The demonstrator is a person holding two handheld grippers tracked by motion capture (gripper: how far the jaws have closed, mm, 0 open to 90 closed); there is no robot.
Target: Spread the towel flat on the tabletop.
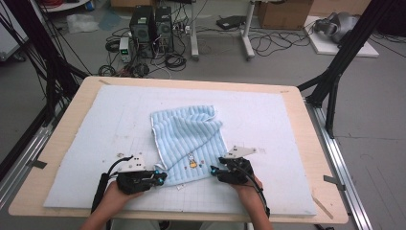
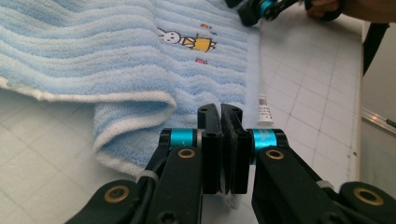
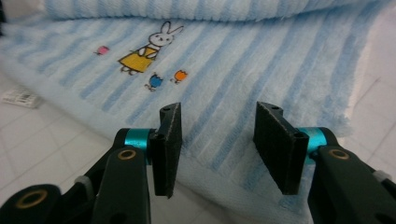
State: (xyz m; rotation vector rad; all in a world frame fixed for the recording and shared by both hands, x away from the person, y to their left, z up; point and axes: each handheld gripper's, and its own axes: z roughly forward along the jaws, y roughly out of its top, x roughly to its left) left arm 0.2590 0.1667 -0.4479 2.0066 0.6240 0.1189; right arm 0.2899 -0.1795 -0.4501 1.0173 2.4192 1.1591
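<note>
Pale blue terry, ribbed in stripes, is the towel [image 1: 187, 143] lying crumpled in the middle of the counter [image 1: 62, 139], on a white gridded mat [image 1: 268, 120]. Its far part is bunched into folds, its near edge runs between the two hands. An embroidered rabbit [image 3: 148, 46] in a yellow dress sits near that edge, and a small white tag [image 2: 264, 109] sticks out just beside it.

The left claw [image 1: 160, 178] sits at the towel's near left corner, its jaws pressed together; from the left gripper view I cannot tell whether any cloth is caught between them. The right claw [image 1: 215, 172] is at the near right corner, jaws spread, hovering over the hem without pinching it.
</note>
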